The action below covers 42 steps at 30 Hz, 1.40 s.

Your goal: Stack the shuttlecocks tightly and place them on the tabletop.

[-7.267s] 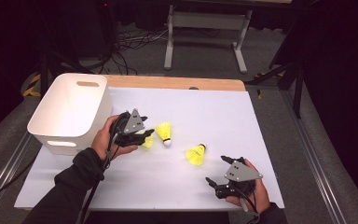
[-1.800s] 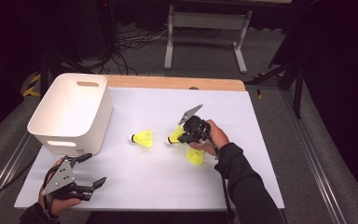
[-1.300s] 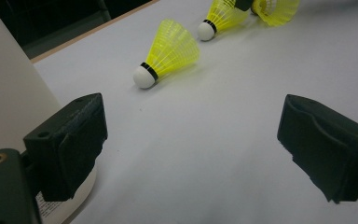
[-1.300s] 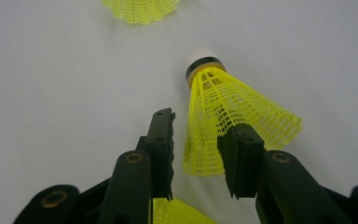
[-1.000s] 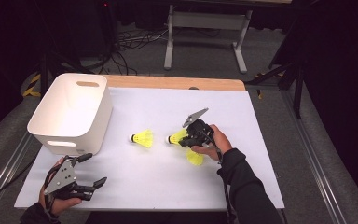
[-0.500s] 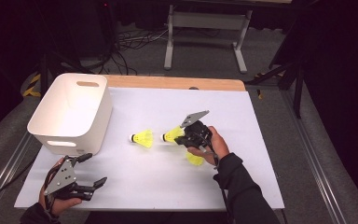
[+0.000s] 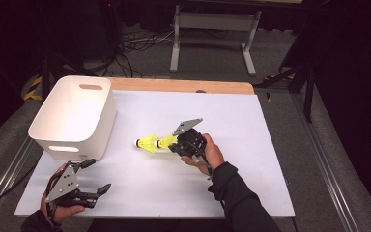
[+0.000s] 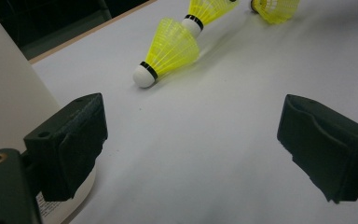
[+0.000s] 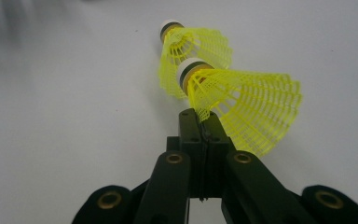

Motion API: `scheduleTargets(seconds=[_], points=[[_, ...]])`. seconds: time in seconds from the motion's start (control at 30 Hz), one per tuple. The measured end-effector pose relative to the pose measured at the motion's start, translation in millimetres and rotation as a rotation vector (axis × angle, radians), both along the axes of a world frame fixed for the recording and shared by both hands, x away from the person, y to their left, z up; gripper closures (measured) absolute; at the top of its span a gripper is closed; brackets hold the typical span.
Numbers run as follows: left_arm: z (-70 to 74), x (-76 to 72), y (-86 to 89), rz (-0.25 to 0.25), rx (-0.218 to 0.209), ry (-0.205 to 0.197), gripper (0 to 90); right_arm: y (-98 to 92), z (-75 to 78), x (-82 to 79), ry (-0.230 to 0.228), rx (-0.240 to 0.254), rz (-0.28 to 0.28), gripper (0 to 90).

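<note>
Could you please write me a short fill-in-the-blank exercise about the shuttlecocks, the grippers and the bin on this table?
1. The right gripper is shut on the skirt of a ____ shuttlecock.
2. The free shuttlecock lies on the table with its cork pointing toward the white ____.
3. The left gripper, near the bin, has its jaws ____ and nothing between them.

Missing words: yellow; bin; open

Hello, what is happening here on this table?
A person works with two handheld grippers on a white table. The right gripper is shut on the skirt of a yellow plastic shuttlecock, close behind a second yellow shuttlecock lying on the table. The left gripper waits open near the white plastic bin.
</note>
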State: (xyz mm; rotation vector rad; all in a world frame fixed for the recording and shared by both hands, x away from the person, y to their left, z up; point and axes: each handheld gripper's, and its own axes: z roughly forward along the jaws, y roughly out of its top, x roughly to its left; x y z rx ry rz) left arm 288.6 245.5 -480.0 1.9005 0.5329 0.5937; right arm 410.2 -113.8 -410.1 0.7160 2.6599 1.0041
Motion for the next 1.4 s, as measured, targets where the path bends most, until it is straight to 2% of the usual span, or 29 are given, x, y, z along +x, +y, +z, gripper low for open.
scheduleTargets(seconds=[0.33, 0.63, 1.13, 1.4], points=[[-0.3, 0.4, 0.0, -0.008, 0.002, 0.002, 9.1, 14.6, -10.9, 7.0, -0.005, 0.002, -0.013, 90.0], [-0.4, 0.5, 0.0, -0.013, 0.007, 0.005, 9.1, 28.2, -15.2, 9.2, 0.001, 0.002, 0.010, 90.0], [-0.7, 0.5, -0.5, -0.024, 0.010, 0.010, 9.4, 39.8, -25.9, 13.0, 0.023, 0.040, 0.006, 89.1], [-0.9, 0.6, -1.2, -0.030, 0.017, 0.013, 9.4, 42.8, -34.6, 15.4, 0.037, 0.018, 0.000, 85.2]])
